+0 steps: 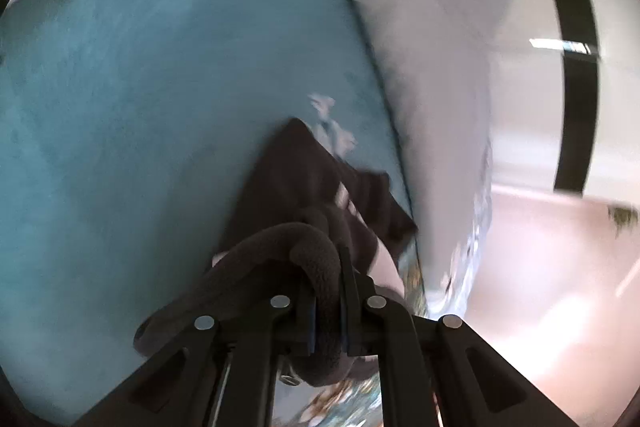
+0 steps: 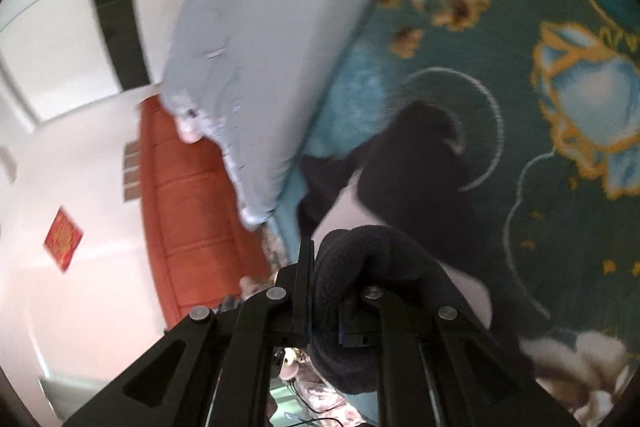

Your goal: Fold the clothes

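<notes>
A dark fleece garment with white patches hangs over a teal blanket. In the left wrist view my left gripper point(image 1: 326, 291) is shut on a rolled edge of the dark garment point(image 1: 304, 183), which trails forward and down. In the right wrist view my right gripper point(image 2: 328, 291) is shut on another thick fold of the same garment point(image 2: 416, 167), lifted above the patterned blanket. Both views are blurred by motion.
A teal blanket point(image 1: 160, 87) covers the bed; in the right wrist view it shows a floral pattern point(image 2: 560, 87). A pale blue-grey pillow point(image 1: 432, 67) lies beside it, also in the right wrist view point(image 2: 260, 47). An orange-brown headboard point(image 2: 188, 195) and white walls stand behind.
</notes>
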